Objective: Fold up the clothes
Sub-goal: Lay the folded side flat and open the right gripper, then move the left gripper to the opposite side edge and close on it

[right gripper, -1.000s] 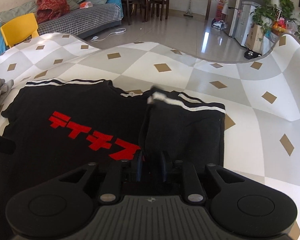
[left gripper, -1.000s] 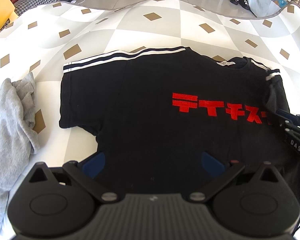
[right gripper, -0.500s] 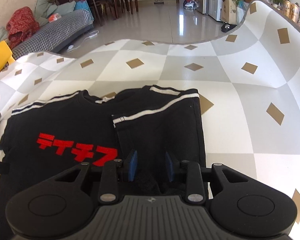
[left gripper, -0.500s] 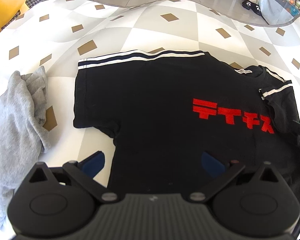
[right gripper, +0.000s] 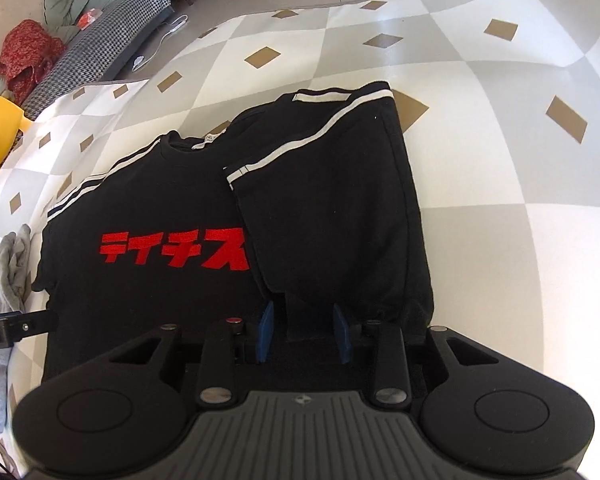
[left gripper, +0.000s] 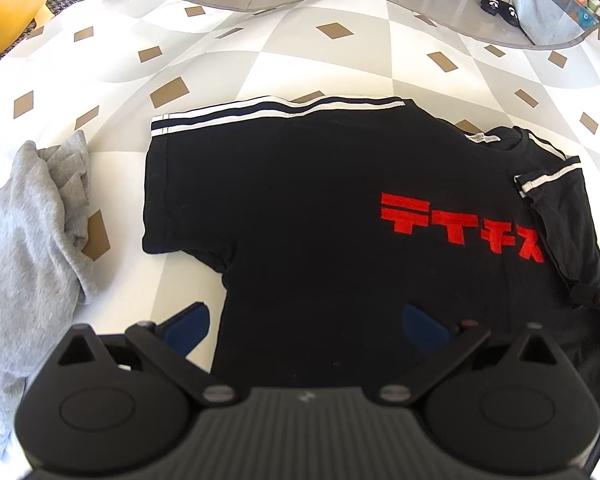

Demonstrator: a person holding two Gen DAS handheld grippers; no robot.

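- The table [left gripper: 260, 60], under a checked cloth with brown diamonds, stretched away ahead of both grippers and carried all the laundry.
- The black T-shirt [left gripper: 300, 208] lay flat on it, directly in front of and beneath both grippers, its red lettering [right gripper: 172, 250] facing up; spread this way it seemed ready for side folds.
- The folded-over side panel [right gripper: 340, 208], sleeve and white stripe included, lay just ahead of the right gripper, covering the end of the lettering, likely the first lengthwise fold.
- A grey garment [left gripper: 32, 232] sat crumpled off to the left gripper's left, apart from the shirt, probably waiting its turn.
- The left gripper [left gripper: 304, 320] hung over the shirt's lower edge with jaws spread wide, holding nothing; one finger sat over bare cloth, the other over the shirt.
- The right gripper [right gripper: 302, 328] had just been opening its jaws; a flap of black fabric stood between the blue pads [right gripper: 265, 326], which appeared clear of it, so it looked released.
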